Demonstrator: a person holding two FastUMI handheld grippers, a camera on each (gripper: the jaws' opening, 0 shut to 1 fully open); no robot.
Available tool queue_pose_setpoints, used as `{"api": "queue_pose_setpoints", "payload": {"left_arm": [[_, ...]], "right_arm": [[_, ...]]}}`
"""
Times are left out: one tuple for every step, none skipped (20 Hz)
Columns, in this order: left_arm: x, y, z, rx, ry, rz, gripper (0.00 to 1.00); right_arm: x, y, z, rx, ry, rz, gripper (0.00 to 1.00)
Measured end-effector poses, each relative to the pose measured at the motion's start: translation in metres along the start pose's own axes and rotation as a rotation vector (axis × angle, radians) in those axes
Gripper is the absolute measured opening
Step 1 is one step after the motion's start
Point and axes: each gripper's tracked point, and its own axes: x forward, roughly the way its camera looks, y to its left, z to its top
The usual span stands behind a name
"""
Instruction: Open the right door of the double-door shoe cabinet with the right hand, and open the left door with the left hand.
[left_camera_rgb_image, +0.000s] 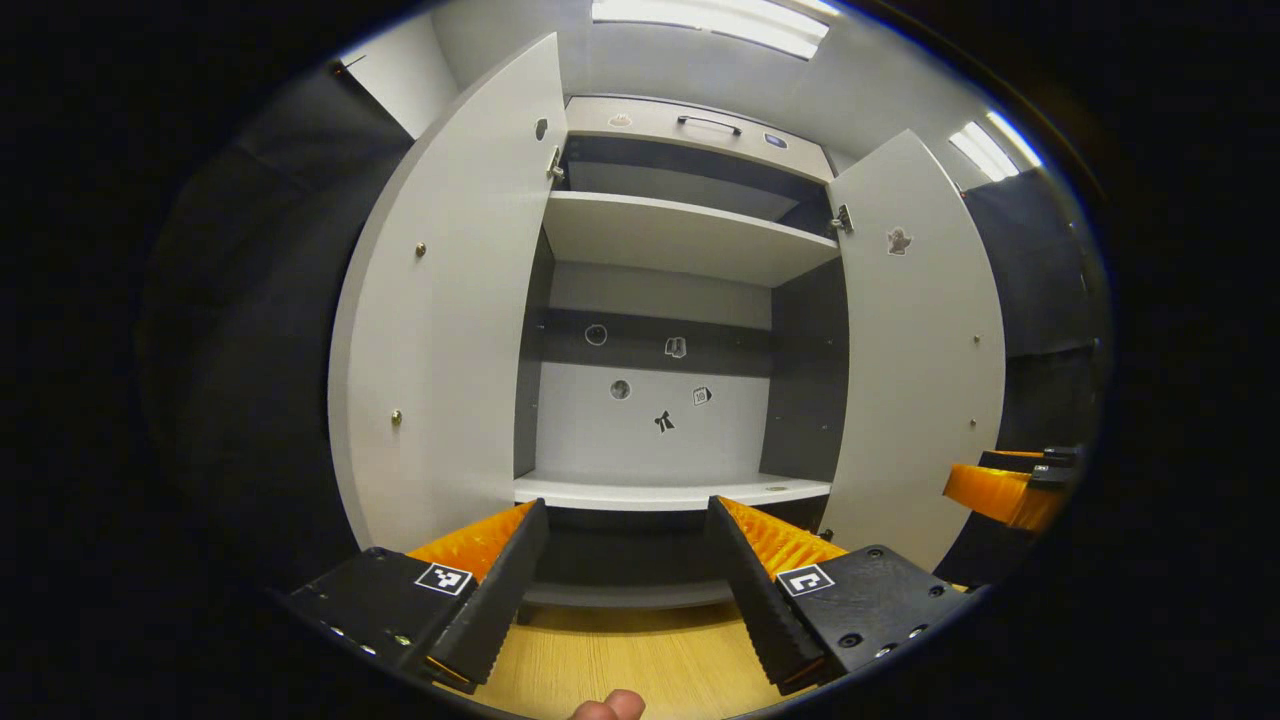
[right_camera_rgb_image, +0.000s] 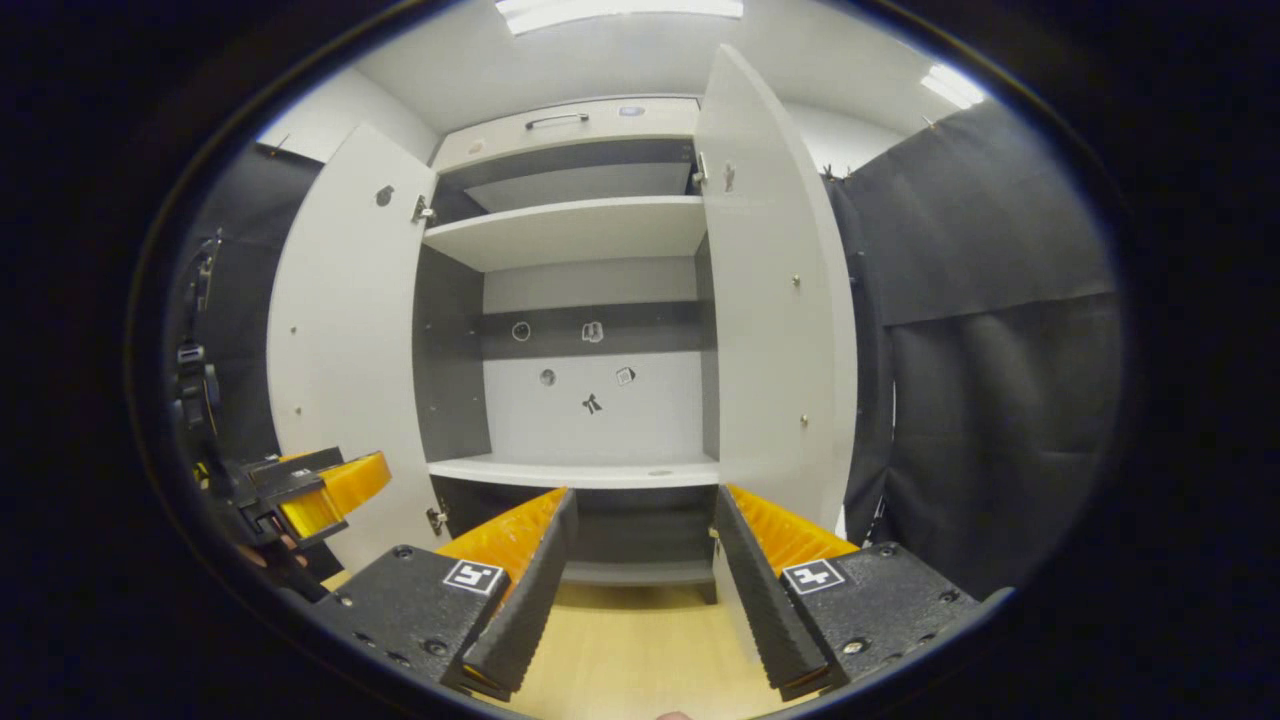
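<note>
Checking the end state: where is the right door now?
In the right gripper view the right door stands swung open, right of the shelves, just beyond the right claw.

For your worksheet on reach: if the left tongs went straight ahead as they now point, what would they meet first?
Probably nothing soon: the open left tongs aim between both opened doors into the cabinet, toward the lower shelf front edge or the back panel behind it. Depth is unclear.

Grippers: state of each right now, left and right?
Left gripper: open, holding nothing, facing the open cabinet.
Right gripper: open, holding nothing; right door stands beside it.
</note>
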Motion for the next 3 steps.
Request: {"api": "queue_pose_setpoints", "payload": {"left_arm": [[0.0006, 0.0011, 0.0002, 0.005, 0.003, 0.001, 0.95], [0.0010, 0.0012, -0.0006, 0.010, 0.007, -0.004, 0.95], [0.0015, 0.0011, -0.0016, 0.014, 0.012, -0.007, 0.95]], "right_arm": [[0.0002, 0.0003, -0.0012, 0.001, 0.000, -0.001, 0.87], [-0.0001, 0.0014, -0.0024, -0.002, 0.002, 0.003, 0.87], [-0.0002, 0.0024, -0.0045, -0.012, 0.006, 0.005, 0.87]]}}
